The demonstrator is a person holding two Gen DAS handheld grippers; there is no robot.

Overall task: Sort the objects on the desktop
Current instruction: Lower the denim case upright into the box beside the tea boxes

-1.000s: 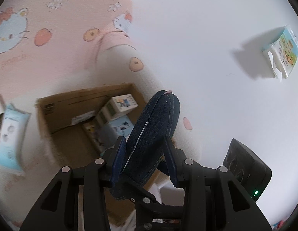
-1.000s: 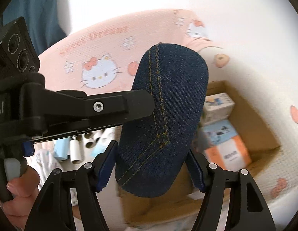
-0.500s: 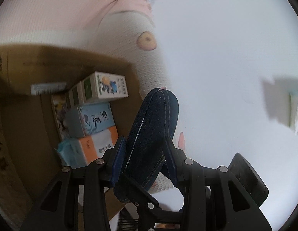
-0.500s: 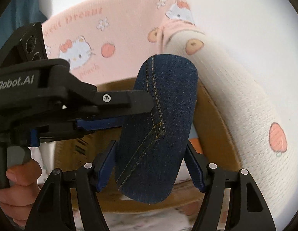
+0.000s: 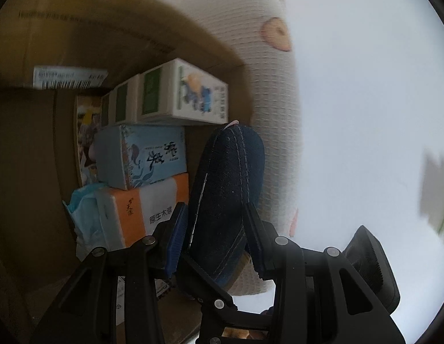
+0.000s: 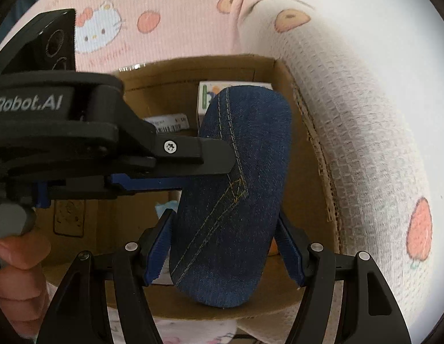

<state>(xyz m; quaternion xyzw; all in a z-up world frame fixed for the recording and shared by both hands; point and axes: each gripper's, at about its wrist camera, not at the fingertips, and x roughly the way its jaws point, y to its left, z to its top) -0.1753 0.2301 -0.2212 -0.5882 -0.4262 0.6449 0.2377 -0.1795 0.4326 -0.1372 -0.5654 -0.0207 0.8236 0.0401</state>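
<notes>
1. Hanging over the open cardboard box (image 6: pixel 193 83), the denim case (image 6: pixel 233 195) is a dark blue, rounded oblong pouch with tan stitching that runs down its face and meets in a V.
2. The right gripper (image 6: pixel 225 252) pinches the case's lower half, blue-padded fingers (image 6: pixel 157 250) pressed on either side.
3. The left gripper (image 5: pixel 214 232) clamps the same case from the side; in the right wrist view one of its black fingers lies flat across the denim.
4. From the left wrist, the case (image 5: pixel 226 192) stands nearly upright just inside the box's right wall (image 5: pixel 193 46).
5. Down in the box: a white carton with green panels (image 5: pixel 181 91) at the back, a pale blue tissue pack (image 5: pixel 141 157) in front of it, and an orange-and-white pack (image 5: pixel 141 206) nearest, just beside the case.
6. A barcode label (image 5: pixel 70 77) is stuck on the far wall.
7. Pink and cream cartoon-print fabric (image 6: pixel 351 149) crowds the box's rim on the right and behind.
8. A bare hand (image 6: pixel 18 269) grips the left tool's handle at the lower left.
</notes>
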